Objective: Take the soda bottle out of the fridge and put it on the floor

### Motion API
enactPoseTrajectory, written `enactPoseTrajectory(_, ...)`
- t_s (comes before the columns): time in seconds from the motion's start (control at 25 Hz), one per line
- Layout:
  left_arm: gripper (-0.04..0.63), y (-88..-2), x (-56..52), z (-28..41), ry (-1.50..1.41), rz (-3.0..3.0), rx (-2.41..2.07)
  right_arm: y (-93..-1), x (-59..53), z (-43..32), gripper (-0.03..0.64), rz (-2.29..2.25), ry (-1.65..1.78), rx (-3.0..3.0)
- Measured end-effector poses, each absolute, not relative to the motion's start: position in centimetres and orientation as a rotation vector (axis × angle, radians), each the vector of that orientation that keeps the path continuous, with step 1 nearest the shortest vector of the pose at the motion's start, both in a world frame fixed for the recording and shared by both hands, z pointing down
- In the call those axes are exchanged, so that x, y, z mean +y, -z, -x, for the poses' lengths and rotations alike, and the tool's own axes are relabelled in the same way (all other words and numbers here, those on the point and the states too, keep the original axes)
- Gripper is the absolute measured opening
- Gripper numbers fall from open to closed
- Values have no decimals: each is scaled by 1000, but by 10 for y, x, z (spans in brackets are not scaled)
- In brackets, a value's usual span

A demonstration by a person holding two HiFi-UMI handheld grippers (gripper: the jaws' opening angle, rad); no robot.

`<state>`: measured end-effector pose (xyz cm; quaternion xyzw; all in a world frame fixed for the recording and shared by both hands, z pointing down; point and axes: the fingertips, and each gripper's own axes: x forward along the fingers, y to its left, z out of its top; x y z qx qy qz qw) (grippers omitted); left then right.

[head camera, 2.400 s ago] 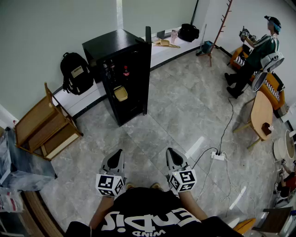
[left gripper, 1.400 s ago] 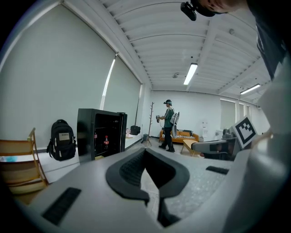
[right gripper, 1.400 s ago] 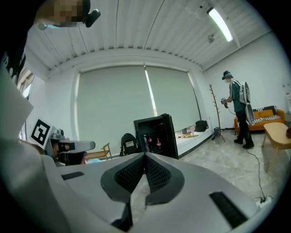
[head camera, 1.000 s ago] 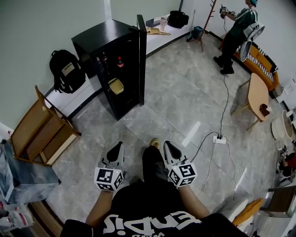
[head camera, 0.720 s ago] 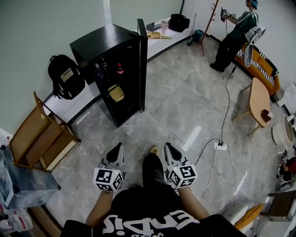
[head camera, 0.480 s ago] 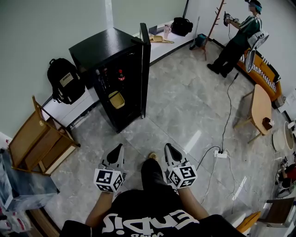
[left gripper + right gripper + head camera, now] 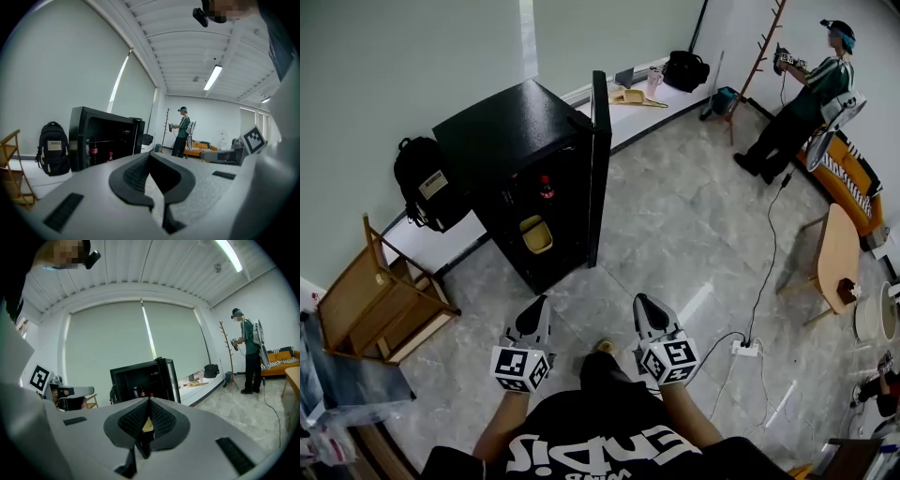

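A: Inside the open fridge (image 7: pixel 516 141), on a shelf, sits the soda bottle (image 7: pixel 546 187). Left gripper (image 7: pixel 534 311) and right gripper (image 7: pixel 643 308) are both pinched closed, empty, well away from it.
B: Probably heavyish, slick plastic. I'd clamp mid-body, not the cap.

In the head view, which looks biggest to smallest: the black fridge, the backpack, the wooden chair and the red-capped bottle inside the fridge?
1. black fridge
2. wooden chair, though it sits nearer the camera, which may help it
3. backpack
4. red-capped bottle, by far the smallest
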<state>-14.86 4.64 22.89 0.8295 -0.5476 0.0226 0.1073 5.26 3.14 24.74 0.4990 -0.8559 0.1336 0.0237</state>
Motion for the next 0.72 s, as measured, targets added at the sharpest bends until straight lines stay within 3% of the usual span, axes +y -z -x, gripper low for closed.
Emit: enactPoseTrajectory(0.72,6,-214,-84,135,-17,-2347,-1742,-244,-111,-63,23,-1432,-437,-2711)
